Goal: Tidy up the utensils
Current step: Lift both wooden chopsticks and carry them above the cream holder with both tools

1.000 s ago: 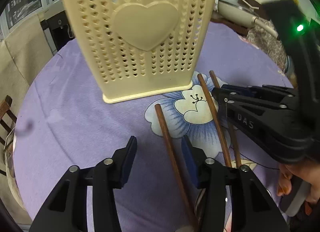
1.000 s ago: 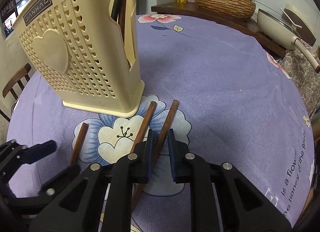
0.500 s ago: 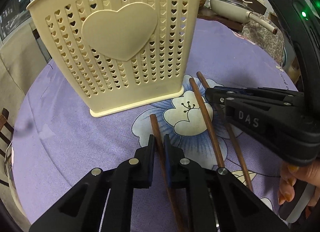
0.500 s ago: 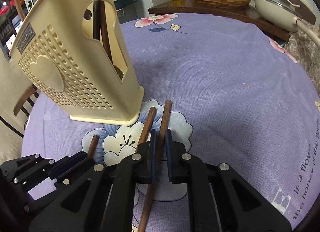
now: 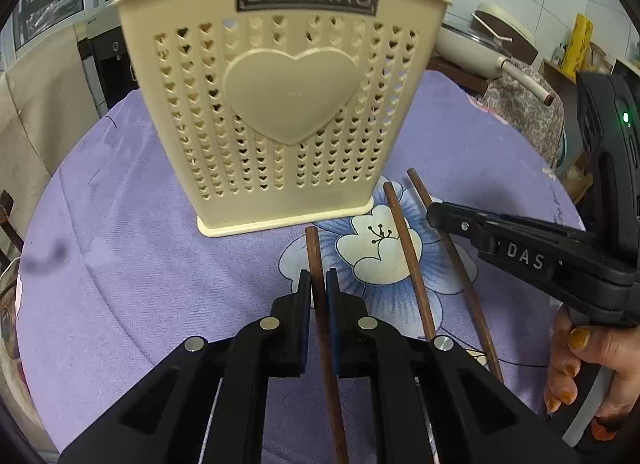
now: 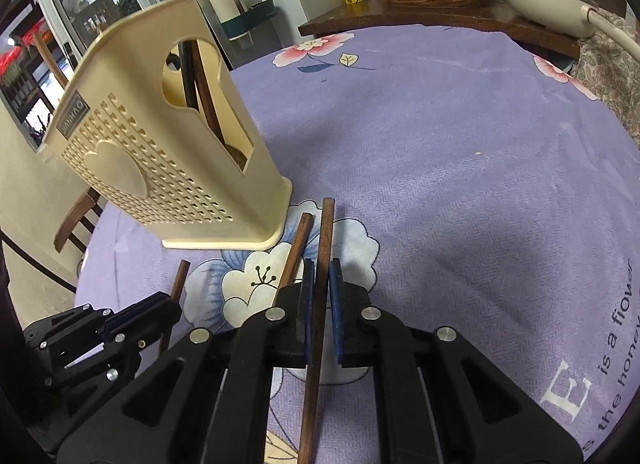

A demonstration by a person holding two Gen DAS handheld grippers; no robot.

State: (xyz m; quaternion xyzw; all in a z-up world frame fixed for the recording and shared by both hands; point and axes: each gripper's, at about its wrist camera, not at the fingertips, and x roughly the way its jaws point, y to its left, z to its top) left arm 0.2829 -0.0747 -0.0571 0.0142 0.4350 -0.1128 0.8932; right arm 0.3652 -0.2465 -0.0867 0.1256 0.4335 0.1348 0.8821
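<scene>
The left claw (image 5: 319, 288) is pinching one chopstick (image 5: 316, 260), its jaws having just closed on it. The stick's free end is pointing toward the holder (image 5: 288, 111), near the holder's base. The right claw (image 6: 319, 284) is clamping a second chopstick (image 6: 325, 232), likewise aimed at the holder. A third chopstick (image 5: 404, 248) is lying on the desk (image 5: 140, 272) between them, running the same way.

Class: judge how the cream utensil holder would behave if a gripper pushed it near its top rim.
The utensil holder looks tall on a narrow base, so it would probably tip. Its thin, perforated plastic suggests it is light. On the purple tablecloth it may drag rather than glide.
</scene>
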